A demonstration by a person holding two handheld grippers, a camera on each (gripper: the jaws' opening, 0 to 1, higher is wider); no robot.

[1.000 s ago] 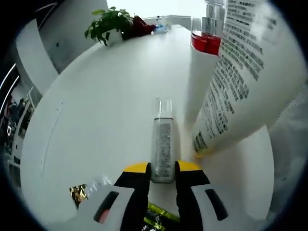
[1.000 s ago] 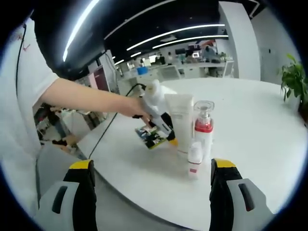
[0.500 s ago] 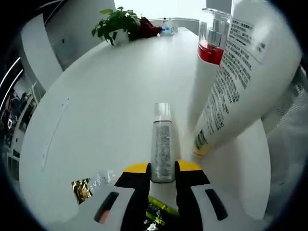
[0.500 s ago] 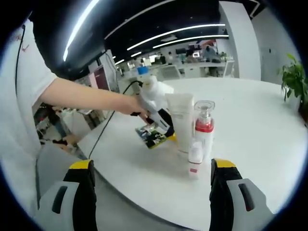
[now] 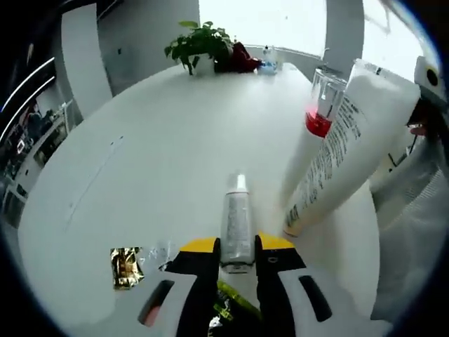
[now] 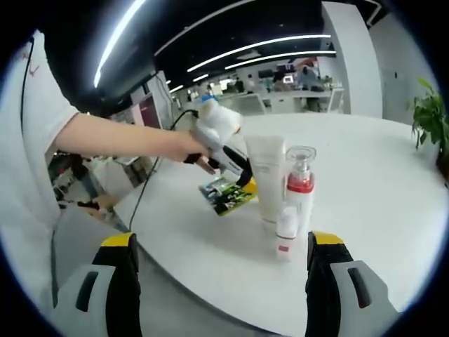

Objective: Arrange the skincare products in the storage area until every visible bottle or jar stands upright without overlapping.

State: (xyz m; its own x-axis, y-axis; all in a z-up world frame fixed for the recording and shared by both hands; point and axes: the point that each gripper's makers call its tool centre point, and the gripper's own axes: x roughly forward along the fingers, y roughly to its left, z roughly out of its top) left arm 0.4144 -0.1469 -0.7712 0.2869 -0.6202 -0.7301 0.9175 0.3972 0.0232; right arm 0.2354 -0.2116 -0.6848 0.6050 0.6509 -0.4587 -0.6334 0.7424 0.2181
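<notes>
My left gripper (image 5: 237,254) is shut on the lower end of a slim clear bottle (image 5: 237,217) with a silver cap, held just above the white table (image 5: 154,154). Close on its right stand a tall white tube (image 5: 344,165) with printed text and a pump bottle (image 5: 318,121) with a red band. From the right gripper view, the white tube (image 6: 266,175), the pump bottle (image 6: 299,184) and a small white bottle (image 6: 285,232) with a red label stand upright together. A person's hand holds the left gripper (image 6: 242,175) behind the tube. My right gripper (image 6: 221,274) is open, empty, short of the group.
A green packet (image 6: 226,194) lies flat beside the tube, and a gold sachet (image 5: 126,263) lies left of my left jaws. A potted plant (image 5: 200,45) stands at the table's far end. The person's arm (image 6: 119,140) reaches in from the left. An office lies behind.
The left gripper has lifted and tilted with the slim bottle still in it, so its view looks down on the table from higher. The right gripper has stayed put.
</notes>
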